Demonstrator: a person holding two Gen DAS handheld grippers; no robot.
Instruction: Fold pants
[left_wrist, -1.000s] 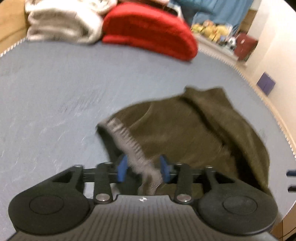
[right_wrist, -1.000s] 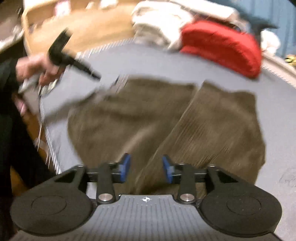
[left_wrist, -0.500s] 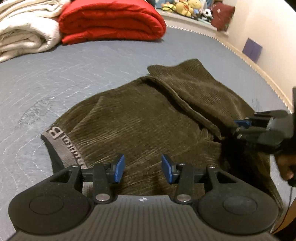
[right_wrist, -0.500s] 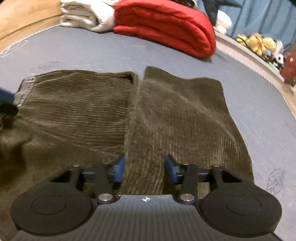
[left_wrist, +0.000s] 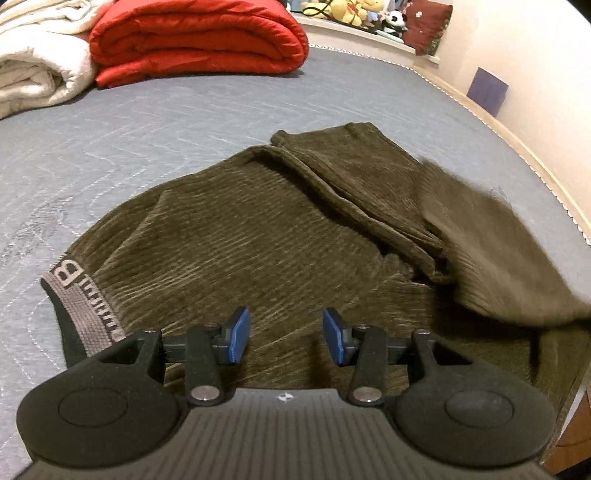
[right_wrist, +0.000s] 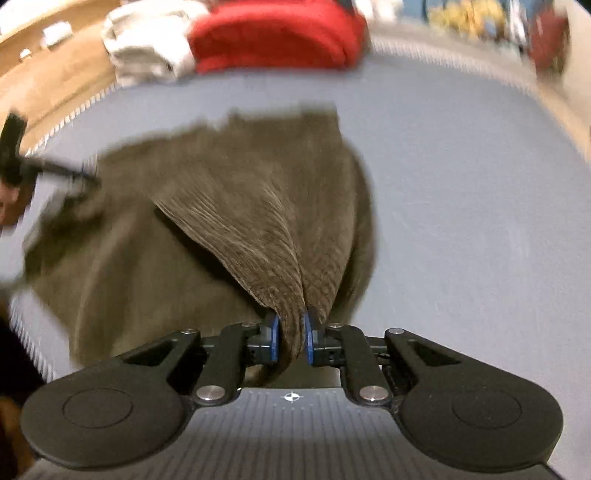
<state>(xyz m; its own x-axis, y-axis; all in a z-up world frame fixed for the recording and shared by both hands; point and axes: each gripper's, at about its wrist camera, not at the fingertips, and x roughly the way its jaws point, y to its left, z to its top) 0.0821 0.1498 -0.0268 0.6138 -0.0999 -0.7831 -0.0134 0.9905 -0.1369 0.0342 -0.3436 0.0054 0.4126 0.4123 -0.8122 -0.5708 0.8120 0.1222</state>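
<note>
Midway through the fold: my right gripper (right_wrist: 291, 341) pinches a bunched edge of the dark olive corduroy pants (left_wrist: 266, 236), its blue pads (right_wrist: 274, 341) pressed together on the cloth and lifting a pleated flap clear of the grey mattress (left_wrist: 147, 125). The pants lie across the middle of that mattress, the grey lettered waistband (left_wrist: 79, 302) at the near left, and the legs already appear doubled back onto the seat, with one leg edge forming a ridge running toward the far right. By my reading one fold is down and a second is under way; what is left is to carry the raised flap across, lay it flat and square up the bundle. The flap shows as a blurred sheet at the near right of the left wrist view, so I cannot say exactly where it will land.

My left gripper (left_wrist: 284, 341) hangs spread wide just above the seat of the pants, near the waistband, holding nothing; whether its pads touch the fabric I cannot tell. At the far end of the mattress sit a folded red duvet (left_wrist: 199, 40) and, left of it, a rolled cream blanket (left_wrist: 37, 70), well apart from the work.
</note>
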